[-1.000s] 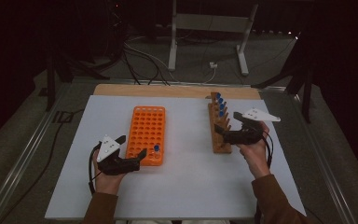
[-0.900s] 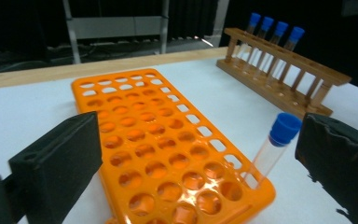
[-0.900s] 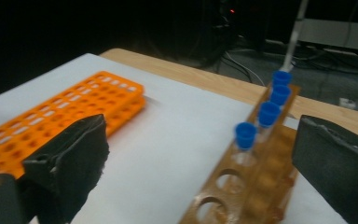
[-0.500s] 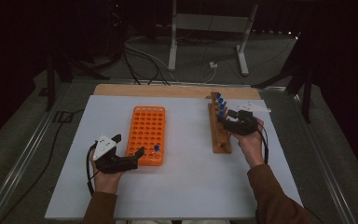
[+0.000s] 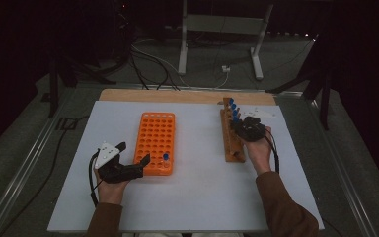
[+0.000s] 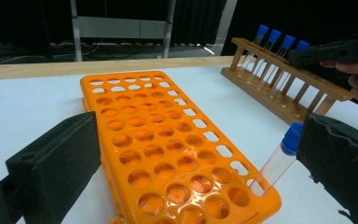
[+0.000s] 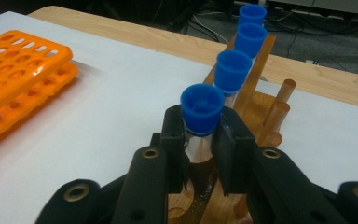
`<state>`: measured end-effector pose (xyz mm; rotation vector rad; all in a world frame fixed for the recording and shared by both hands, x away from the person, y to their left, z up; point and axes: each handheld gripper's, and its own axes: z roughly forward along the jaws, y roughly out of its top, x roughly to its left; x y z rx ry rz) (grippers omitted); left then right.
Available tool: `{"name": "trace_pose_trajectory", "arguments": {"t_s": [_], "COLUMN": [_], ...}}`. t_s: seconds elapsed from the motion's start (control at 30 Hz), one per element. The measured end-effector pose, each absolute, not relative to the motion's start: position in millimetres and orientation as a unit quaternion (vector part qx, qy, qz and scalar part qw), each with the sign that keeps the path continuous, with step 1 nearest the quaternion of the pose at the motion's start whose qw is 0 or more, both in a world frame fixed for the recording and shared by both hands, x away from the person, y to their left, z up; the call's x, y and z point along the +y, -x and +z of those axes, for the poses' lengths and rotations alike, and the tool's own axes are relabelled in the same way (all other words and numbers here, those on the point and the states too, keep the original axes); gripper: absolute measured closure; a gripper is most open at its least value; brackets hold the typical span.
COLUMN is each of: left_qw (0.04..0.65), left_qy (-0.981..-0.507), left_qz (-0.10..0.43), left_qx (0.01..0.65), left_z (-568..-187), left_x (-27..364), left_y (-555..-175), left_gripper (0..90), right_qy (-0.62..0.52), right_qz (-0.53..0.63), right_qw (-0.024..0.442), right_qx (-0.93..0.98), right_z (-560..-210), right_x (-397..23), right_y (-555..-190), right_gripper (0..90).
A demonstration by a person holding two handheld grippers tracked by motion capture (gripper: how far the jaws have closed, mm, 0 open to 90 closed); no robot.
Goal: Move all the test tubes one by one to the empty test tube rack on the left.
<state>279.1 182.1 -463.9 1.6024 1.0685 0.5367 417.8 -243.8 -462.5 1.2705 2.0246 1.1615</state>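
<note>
On the white table top (image 5: 197,197), toward its right side, a wooden rack (image 5: 233,136) with a row of clear tubes under blue caps, four of them seen in the right gripper view. Over that rack, the right gripper (image 5: 247,129), held in a hand (image 5: 259,150) coming up from the bottom edge. In the right gripper view, both black jaws pressed against the nearest blue-capped tube (image 7: 200,116) just below its cap, the tube upright and seated in the rack; jaws just drawn together, glass between them. Behind it, three more capped tubes (image 7: 233,70) in line, bare wooden pegs (image 7: 279,109) beside them. Left of centre, an orange rack (image 5: 156,142) full of round holes, lying flat on the table, well apart from the wooden one. In its near right corner, a single blue-capped tube (image 5: 166,159), leaning in its hole as seen from the left gripper view (image 6: 279,158). Just beside that near end, the left gripper (image 5: 133,165), jaws spread wide with nothing pinched, one jaw at each side of the rack's near end, the right-hand one close beside the leaning tube's cap. Beyond the table's far edge, a strip of bare wood (image 5: 177,95).
</note>
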Motion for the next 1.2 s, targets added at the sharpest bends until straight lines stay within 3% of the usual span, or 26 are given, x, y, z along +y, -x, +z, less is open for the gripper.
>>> {"name": "trace_pose_trajectory", "arguments": {"t_s": [0.6, 1.2], "left_qw": [0.542, 0.539], "left_qy": [-0.672, -0.673], "left_qz": [0.223, 0.236], "left_qx": [0.453, 0.447], "left_z": [-464.3, -460.0], "left_x": [183.5, 181.5], "left_y": [-279.1, -278.6], "left_gripper": [0.8, 0.8], "right_qy": [-0.469, -0.442], "right_qz": [0.438, 0.470], "right_qw": [0.255, 0.285], "right_qx": [0.723, 0.709], "right_z": [-452.1, -401.2], "right_x": [-244.2, -251.9], "right_y": [-411.3, -393.9], "right_gripper": [76.5, 76.6]}}
